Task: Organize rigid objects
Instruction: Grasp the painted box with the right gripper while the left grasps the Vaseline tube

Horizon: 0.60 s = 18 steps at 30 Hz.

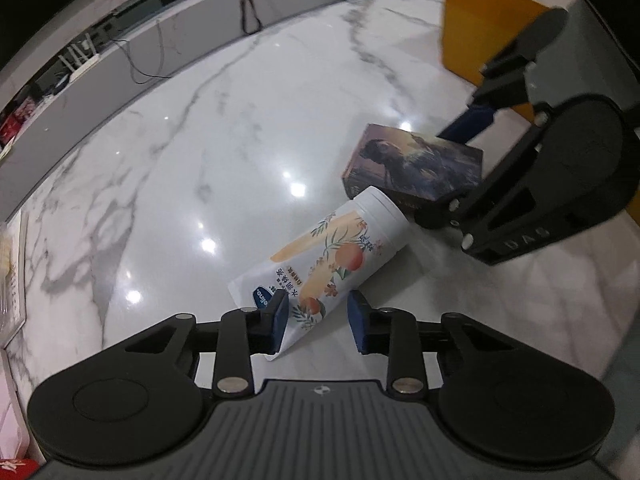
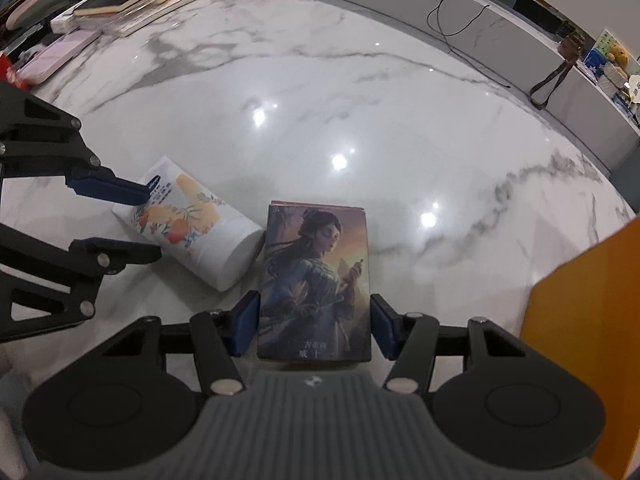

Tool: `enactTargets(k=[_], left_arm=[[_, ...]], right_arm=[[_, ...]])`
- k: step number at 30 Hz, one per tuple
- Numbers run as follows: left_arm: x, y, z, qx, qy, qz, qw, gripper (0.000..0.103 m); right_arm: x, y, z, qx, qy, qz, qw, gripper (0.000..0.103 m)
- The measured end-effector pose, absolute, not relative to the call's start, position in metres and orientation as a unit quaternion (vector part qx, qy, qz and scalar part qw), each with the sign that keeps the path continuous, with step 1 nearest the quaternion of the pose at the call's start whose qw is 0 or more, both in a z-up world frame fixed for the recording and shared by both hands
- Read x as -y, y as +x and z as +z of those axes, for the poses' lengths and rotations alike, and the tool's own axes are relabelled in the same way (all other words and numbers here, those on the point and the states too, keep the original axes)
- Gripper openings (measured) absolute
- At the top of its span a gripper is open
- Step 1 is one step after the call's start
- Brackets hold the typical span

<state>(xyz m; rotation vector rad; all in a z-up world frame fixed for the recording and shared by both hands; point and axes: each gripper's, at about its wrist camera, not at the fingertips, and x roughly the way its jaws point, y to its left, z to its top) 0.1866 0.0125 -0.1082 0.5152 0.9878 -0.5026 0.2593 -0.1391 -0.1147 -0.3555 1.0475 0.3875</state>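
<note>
The tube (image 1: 320, 264), lying mid-table against the box (image 2: 316, 280), is straddled, ungripped, by the left gripper (image 1: 318, 320). The box is clasped by the right gripper (image 2: 314, 326), likely bound for the orange bin (image 2: 588, 320).

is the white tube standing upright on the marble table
No, the white tube lies on its side on the marble table, its cap end beside the picture box.

glossy marble table (image 2: 360, 100), printed cardboard box (image 2: 316, 280), smooth plastic tube (image 1: 320, 264).
</note>
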Motion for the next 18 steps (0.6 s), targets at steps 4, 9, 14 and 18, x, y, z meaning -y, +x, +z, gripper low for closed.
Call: enactTargets(k=[4, 9, 14, 18], left_arm=[[-0.011, 0.175, -0.107, -0.461, 0.245, -0.248, 0.816, 0.036], [-0.015, 0.173, -0.105, -0.436, 0.231, -0.269, 0.827, 0.066], [-0.014, 0.18, -0.109, -0.421, 0.238, -0.261, 0.836, 0.077], [-0.013, 0.184, -0.109, -0.401, 0.259, -0.272, 0.835, 0.077]], right_arm=[[0.139, 0.243, -0.115, -0.497, -0.174, 0.188, 0.829, 0.058], [0.144, 0.241, -0.115, -0.497, -0.17, 0.197, 0.828, 0.059], [0.143, 0.247, -0.114, -0.494, -0.167, 0.201, 0.829, 0.061], [0.142, 0.254, -0.115, -0.498, -0.165, 0.206, 0.826, 0.061]])
